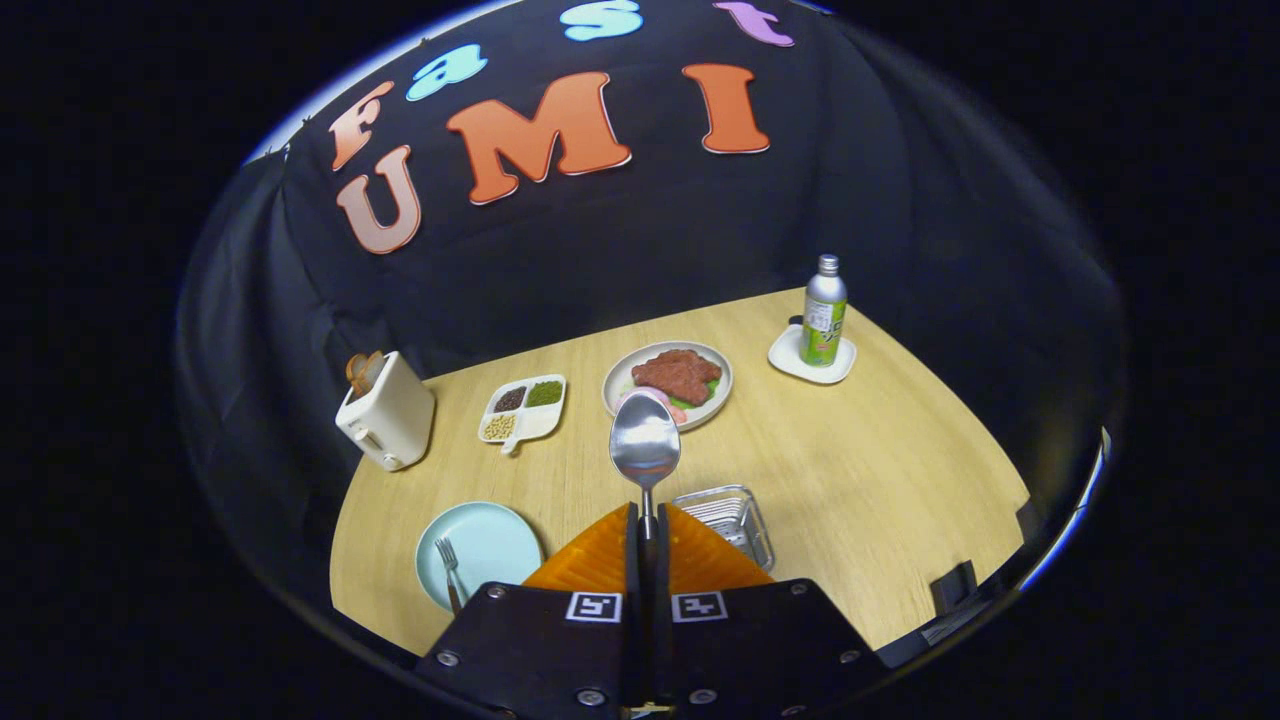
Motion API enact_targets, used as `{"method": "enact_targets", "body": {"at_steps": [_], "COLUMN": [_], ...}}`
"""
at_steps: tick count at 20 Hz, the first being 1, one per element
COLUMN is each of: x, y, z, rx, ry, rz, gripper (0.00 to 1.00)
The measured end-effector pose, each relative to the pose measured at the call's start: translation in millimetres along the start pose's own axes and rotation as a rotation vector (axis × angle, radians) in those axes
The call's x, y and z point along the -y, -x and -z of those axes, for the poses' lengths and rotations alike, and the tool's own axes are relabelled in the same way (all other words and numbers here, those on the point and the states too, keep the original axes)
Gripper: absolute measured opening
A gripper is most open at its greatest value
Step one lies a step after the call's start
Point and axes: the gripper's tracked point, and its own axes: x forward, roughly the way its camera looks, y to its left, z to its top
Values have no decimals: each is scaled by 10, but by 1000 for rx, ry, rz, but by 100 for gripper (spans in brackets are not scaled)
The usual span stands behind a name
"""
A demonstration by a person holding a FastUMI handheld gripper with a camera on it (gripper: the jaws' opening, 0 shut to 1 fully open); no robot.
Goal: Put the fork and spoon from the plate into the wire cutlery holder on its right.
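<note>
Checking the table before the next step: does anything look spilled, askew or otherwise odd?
Nothing stands out. The tongs are shut on the spoon, held bowl-forward above the table. The fork lies on the pale blue plate, and the wire cutlery holder sits upright to its right. No spills show.

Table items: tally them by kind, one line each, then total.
Cutlery: 2, spoon clamped in the shut gripper, fork on blue plate
Dishes: 4, blue plate, food plate, divided dish, coaster plate
Wire holder: 1
Toaster: 1
Bottle: 1
Total: 9
</note>
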Motion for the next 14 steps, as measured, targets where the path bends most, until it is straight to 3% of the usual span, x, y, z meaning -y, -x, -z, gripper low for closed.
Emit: {"method": "enact_targets", "body": {"at_steps": [5,14], "x": [305,328], "y": [-65,-387], "z": [272,824], "rx": [-104,-362], "ry": [36,116], "rz": [19,16], "gripper": [4,4]}}
